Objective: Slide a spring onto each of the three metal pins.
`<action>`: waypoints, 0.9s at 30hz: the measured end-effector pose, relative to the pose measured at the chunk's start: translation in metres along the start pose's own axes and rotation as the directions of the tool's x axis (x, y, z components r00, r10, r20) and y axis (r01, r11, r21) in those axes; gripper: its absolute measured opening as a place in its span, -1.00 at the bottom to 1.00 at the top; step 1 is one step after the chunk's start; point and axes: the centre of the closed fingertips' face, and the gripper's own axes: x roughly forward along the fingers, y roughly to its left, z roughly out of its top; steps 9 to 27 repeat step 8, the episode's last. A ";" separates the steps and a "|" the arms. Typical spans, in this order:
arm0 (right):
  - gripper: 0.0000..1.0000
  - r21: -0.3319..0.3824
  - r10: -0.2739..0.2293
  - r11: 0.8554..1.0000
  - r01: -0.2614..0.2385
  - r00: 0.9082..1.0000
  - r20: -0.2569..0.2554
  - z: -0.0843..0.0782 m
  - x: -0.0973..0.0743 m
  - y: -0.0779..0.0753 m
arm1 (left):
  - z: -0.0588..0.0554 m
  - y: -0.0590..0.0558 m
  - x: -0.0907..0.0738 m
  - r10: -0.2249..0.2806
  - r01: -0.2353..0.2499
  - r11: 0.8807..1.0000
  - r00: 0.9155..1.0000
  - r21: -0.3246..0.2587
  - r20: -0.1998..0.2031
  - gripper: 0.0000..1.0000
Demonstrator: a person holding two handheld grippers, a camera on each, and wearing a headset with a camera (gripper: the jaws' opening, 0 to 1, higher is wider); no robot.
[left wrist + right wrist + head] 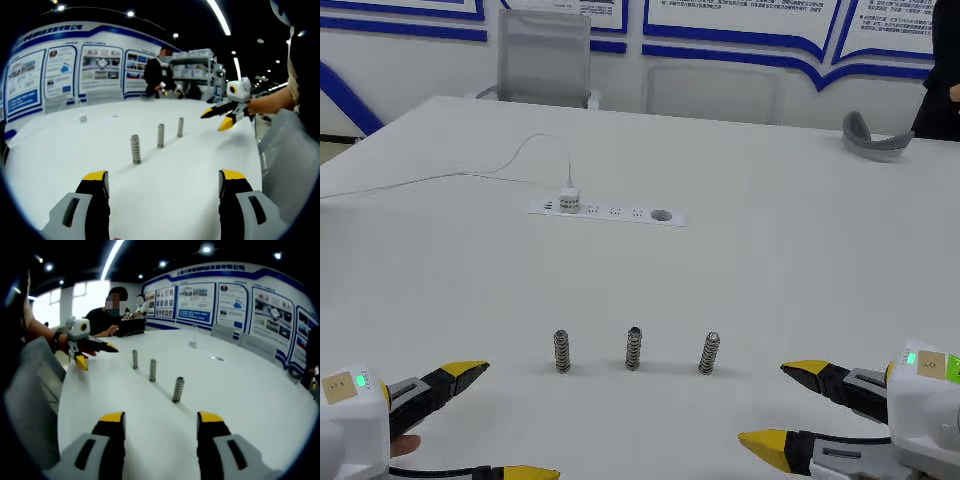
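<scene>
White workbench [770, 180], late stage. Left gripper [520, 420] and right gripper [763, 403] sit at the near edge, jaws spread, holding nothing. Between and beyond them stand the pins [634, 330], each sleeved: left spring [561, 351], middle spring [633, 348], right spring [709, 353]. Nothing appears left to thread.

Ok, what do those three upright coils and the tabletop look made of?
The three grey coiled springs look like bare steel wire: dull silver, with ridged turns catching the light. The white tabletop seems to be smooth laminate or painted board, matte with soft shadows; which one, I cannot tell.
</scene>
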 end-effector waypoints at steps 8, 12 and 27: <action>0.18 0.001 0.004 1.000 -0.004 1.000 0.003 0.001 0.001 -0.001 | -0.001 0.000 0.001 0.003 -0.003 1.000 1.000 -0.004 -0.002 0.84; 0.18 0.001 0.004 1.000 -0.004 1.000 0.003 0.001 0.001 -0.001 | -0.001 0.000 0.001 0.003 -0.003 1.000 1.000 -0.004 -0.002 0.84; 0.18 0.001 0.004 1.000 -0.004 1.000 0.003 0.001 0.001 -0.001 | -0.001 0.000 0.001 0.003 -0.003 1.000 1.000 -0.004 -0.002 0.84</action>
